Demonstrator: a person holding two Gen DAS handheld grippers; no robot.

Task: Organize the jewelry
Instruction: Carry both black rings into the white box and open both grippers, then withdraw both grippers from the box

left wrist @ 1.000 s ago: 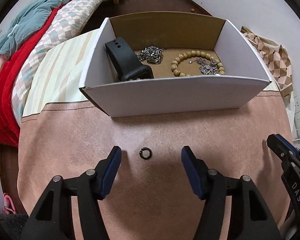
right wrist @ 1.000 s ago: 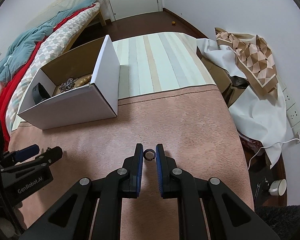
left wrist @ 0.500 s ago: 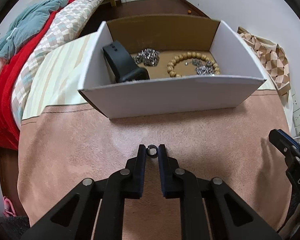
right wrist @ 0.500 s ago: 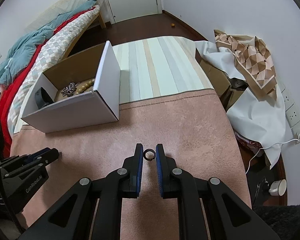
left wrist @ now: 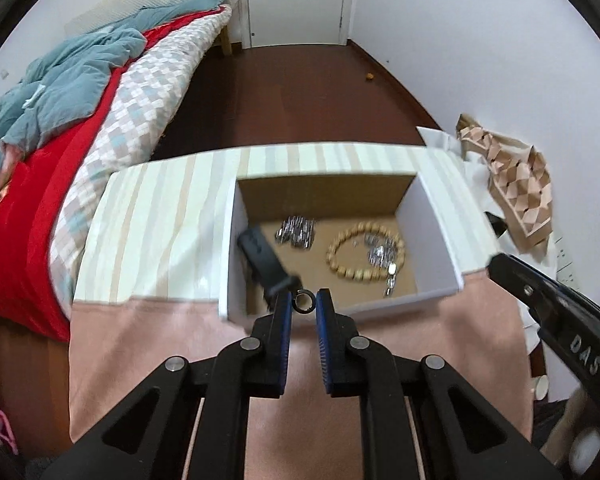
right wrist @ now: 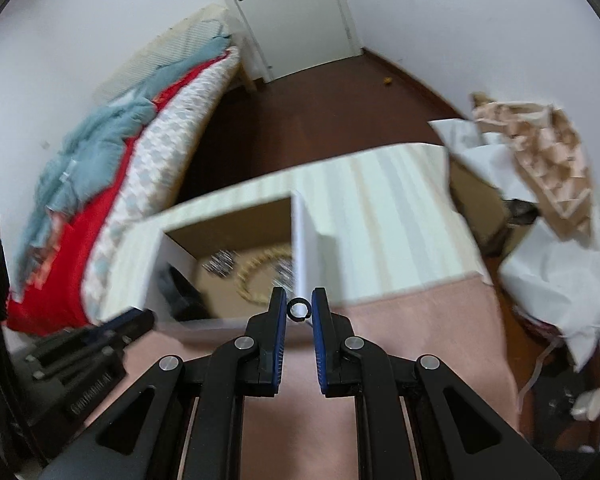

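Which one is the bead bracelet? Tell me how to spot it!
Find the white cardboard box on the table. On its brown floor, right of the black band, lies the bead bracelet. It is the only tan loop of round beads; its neighbours are shiny silver.

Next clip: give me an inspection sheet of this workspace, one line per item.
Surface: pink cloth in front, striped cloth behind.
Job's things: open box holds a bead bracelet, silver chain pile, a second silver piece and a black strap.
Clutter: patterned cloth over white sheets on the right side.
Grippers: left claw shut on a small ring; right claw shut on another ring.
Cables: white cord, wall sockets.
Surroundings: bed, door, dark floor.
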